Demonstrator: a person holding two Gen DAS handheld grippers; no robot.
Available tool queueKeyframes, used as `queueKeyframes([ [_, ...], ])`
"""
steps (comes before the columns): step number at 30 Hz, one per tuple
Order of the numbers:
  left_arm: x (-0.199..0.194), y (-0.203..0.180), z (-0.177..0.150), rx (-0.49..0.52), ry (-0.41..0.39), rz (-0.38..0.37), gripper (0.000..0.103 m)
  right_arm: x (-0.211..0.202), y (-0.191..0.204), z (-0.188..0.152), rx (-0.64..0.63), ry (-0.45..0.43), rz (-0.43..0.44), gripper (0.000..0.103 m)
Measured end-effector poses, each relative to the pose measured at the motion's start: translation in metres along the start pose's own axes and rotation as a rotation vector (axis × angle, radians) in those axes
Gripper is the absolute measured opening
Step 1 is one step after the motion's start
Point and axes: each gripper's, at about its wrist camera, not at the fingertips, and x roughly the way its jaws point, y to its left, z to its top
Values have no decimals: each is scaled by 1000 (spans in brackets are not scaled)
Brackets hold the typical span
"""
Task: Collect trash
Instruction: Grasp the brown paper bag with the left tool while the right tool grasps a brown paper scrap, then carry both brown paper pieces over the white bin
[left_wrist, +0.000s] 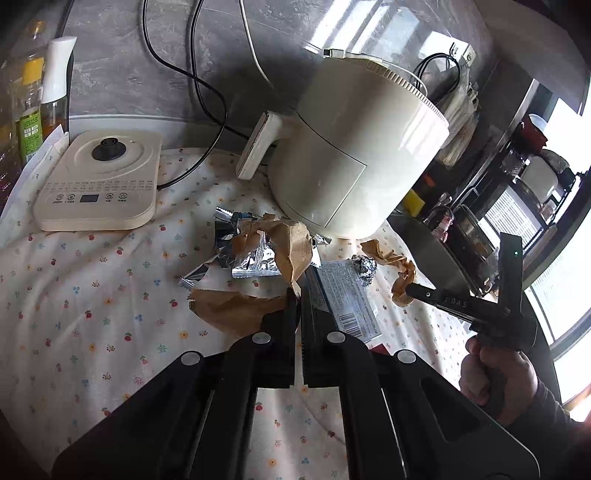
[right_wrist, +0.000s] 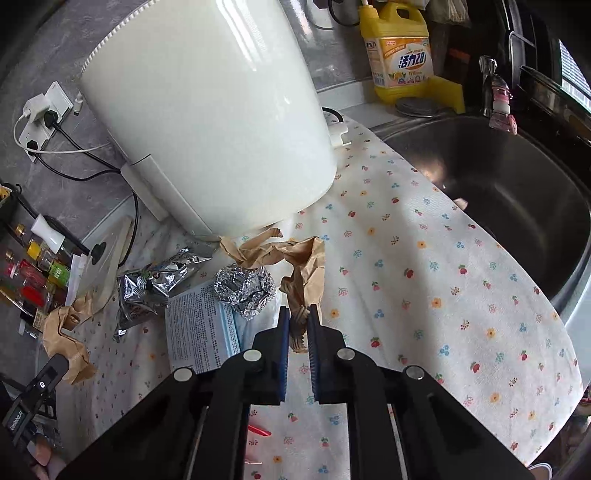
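Both grippers pinch crumpled brown paper on the floral bench cloth (right_wrist: 424, 258), the left gripper (left_wrist: 299, 295) one scrap (left_wrist: 291, 251), the right gripper (right_wrist: 298, 325) another (right_wrist: 306, 273); thin edge grips may tear or slip when lifted.

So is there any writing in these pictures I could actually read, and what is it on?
"活力28": yellow detergent bottle by the sink.
"DAS", first letter unclear: black arm of the right gripper.
Too small to read: blue-and-white packet, its barcode, kettle base button labels, green bottle label.
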Motion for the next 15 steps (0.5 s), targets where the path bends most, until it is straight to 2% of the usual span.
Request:
queueKeyframes([
  [6, -9, -10, -7, -7, -26, 0, 3, -35, -16, -16, -17, -34, 0, 10],
  [15, -15, -56, -24, 39, -15, -38, 3, -109, -51, -49, -4, -90, 0, 10],
])
